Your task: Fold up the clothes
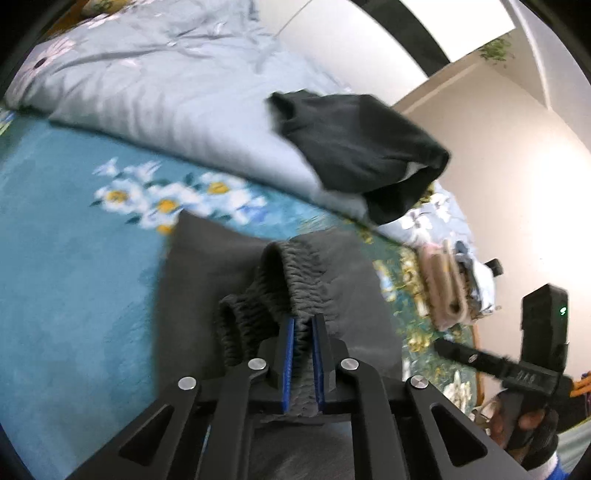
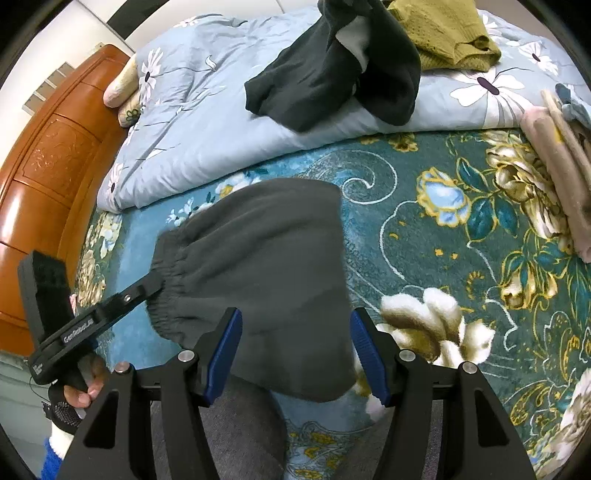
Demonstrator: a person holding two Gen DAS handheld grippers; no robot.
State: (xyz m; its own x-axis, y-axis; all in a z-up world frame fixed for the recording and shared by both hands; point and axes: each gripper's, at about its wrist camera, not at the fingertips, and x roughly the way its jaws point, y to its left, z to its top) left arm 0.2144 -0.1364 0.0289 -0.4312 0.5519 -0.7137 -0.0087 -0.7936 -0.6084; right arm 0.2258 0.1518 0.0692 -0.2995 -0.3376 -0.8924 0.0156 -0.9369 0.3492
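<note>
Orange wooden headboard (image 2: 44, 173), teal floral bedspread (image 2: 443, 236), white wall (image 1: 498, 177).

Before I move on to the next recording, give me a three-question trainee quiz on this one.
1. True or false: the left tongs are clamped on the elastic waistband of the grey garment.
2. Multiple choice: the right tongs are A) shut on the garment, B) open with the garment between the fingers, C) gripping the olive sweater.
3. Short answer: what does the dark crumpled garment lie on?

Key: 1 true. 2 B. 3 The folded light-blue floral duvet, at the far side of the bed.
</note>
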